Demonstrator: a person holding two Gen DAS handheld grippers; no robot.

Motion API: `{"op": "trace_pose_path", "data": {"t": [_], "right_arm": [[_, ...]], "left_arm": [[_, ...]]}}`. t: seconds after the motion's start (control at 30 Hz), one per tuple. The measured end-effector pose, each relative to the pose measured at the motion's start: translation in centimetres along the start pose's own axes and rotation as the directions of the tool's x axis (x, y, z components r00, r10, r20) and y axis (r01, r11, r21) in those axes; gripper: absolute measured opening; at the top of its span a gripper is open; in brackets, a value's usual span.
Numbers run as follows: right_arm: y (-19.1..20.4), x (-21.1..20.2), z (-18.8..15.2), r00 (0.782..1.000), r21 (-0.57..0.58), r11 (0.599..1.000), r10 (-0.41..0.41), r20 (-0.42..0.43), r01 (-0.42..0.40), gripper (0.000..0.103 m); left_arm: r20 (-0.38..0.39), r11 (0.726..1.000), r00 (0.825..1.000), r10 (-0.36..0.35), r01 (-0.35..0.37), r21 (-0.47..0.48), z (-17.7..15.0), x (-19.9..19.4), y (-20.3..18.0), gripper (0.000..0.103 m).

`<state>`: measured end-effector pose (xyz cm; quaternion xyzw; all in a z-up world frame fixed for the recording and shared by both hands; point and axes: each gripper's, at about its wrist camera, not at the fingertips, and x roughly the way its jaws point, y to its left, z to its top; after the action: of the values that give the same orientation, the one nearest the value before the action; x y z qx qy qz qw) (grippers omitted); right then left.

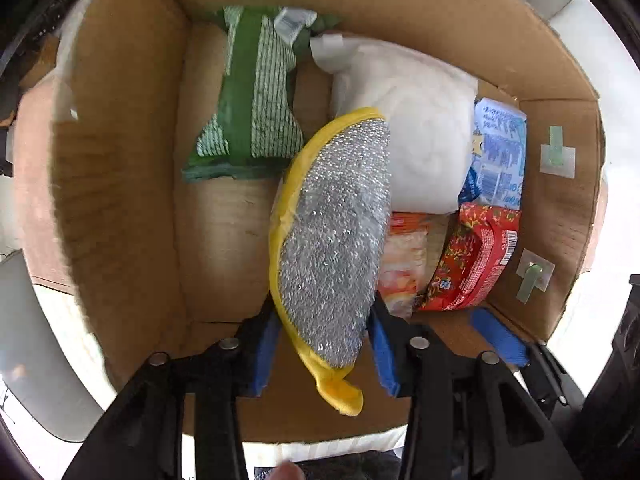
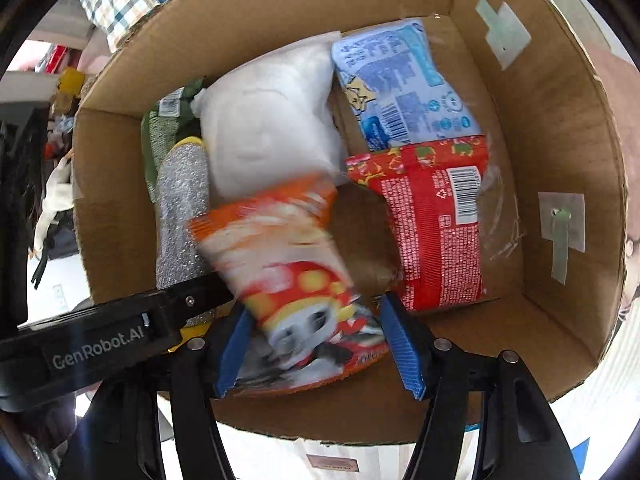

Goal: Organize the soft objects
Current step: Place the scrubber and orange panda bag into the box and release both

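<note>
**Mia:** What does the left gripper (image 1: 326,344) have?

**Ben:** It has a scrubbing pad (image 1: 332,240) with a shiny silver face and a yellow edge. The two blue fingers (image 1: 264,350) press on its lower end from both sides. The pad sticks up in the middle of the left picture, over the cardboard box (image 1: 120,184).

**Mia:** And the right gripper (image 2: 316,344)?

**Ben:** Its blue fingers (image 2: 402,348) stand a bit apart, and an orange packet (image 2: 288,268) with a cartoon face sits between them. The left finger touches the packet. The right finger is close to it, but the picture is too blurry there to tell if it touches. So he cannot tell if that claw has a tight hold.

**Mia:** What else is in the box?

**Ben:** A green striped packet (image 1: 248,100) lies at the upper left of the left picture. A puffy white bag (image 1: 416,120) lies just right of it, behind the pad. A light blue packet (image 2: 404,88) is in the upper right of the right picture. A red packet (image 2: 432,224) lies just below it and touches it.

**Mia:** Where is the pad in the right picture?

**Ben:** It is on the left side, beside the orange packet, with the black arm of the left gripper below it.

**Mia:** Anything on the box wall?

**Ben:** Two bits of green tape (image 2: 560,232) stick to the wall on the right.
</note>
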<state>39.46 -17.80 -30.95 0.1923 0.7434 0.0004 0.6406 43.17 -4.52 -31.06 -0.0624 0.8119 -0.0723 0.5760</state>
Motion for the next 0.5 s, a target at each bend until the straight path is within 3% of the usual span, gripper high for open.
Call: {"op": "trace_pose_path", "data": {"t": [0.07, 0.1, 0.17, 0.27, 0.33, 0.4, 0.5], "right_arm": [[0.4, -0.6, 0.0, 1.000, -0.020, 0.999, -0.026, 0.008, 0.026, 0.088], [0.6, -1.1, 0.0, 1.000, -0.036, 0.999, -0.027, 0.010, 0.027, 0.089], [0.8, -1.9, -0.1, 0.999, -0.049, 0.998, -0.042, 0.018, 0.043, 0.089], [1.1, -3.5, -0.3, 0.997, -0.080, 0.994, -0.071, 0.038, 0.074, 0.089], [1.1, -4.5, -0.5, 0.995, -0.101, 0.991, -0.088, 0.047, 0.092, 0.090], [0.8, -5.5, -1.0, 0.992, -0.120, 0.986, -0.110, 0.061, 0.117, 0.101], [-0.1, -7.4, -1.8, 0.987, -0.144, 0.979, -0.135, 0.090, 0.147, 0.103]], "left_arm": [[0.012, 1.000, 1.000, -0.012, 0.012, 0.001, -0.4, -0.8, -0.2, 0.063], [0.022, 1.000, 0.999, -0.024, 0.024, 0.000, -0.7, -1.3, -0.3, 0.070], [0.034, 1.000, 0.999, -0.030, 0.030, 0.007, -1.3, -2.0, -0.4, 0.070], [0.052, 1.000, 0.998, -0.021, 0.020, 0.023, -1.8, -3.0, -1.0, 0.094], [0.083, 1.000, 0.997, -0.008, 0.005, 0.031, -2.6, -4.0, -1.3, 0.094], [0.112, 1.000, 0.994, -0.004, 0.001, 0.030, -3.3, -5.1, -0.6, 0.094], [0.162, 1.000, 0.987, 0.003, -0.008, 0.027, -4.6, -6.4, -0.5, 0.095]]}}
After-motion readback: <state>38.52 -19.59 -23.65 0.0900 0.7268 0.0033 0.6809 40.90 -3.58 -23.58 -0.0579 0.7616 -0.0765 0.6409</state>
